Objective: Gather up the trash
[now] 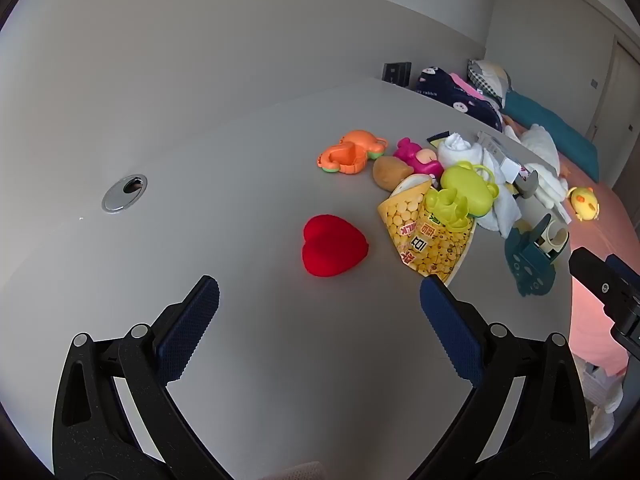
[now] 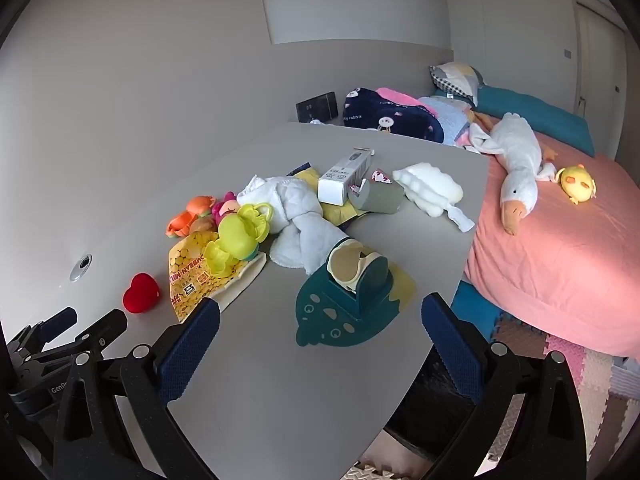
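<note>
A: Where is the wrapper lying?
B: On the table, under a green toy, beside the heart.
A: Your grippers?
B: You are holding left gripper and right gripper wide, gripping nothing.

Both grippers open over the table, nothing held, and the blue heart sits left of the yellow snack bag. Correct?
One slip: the heart is red, not blue, as the left wrist view shows. The rest stands: left gripper and right gripper are open and empty over the table, and the heart lies left of the yellow snack bag.
</note>
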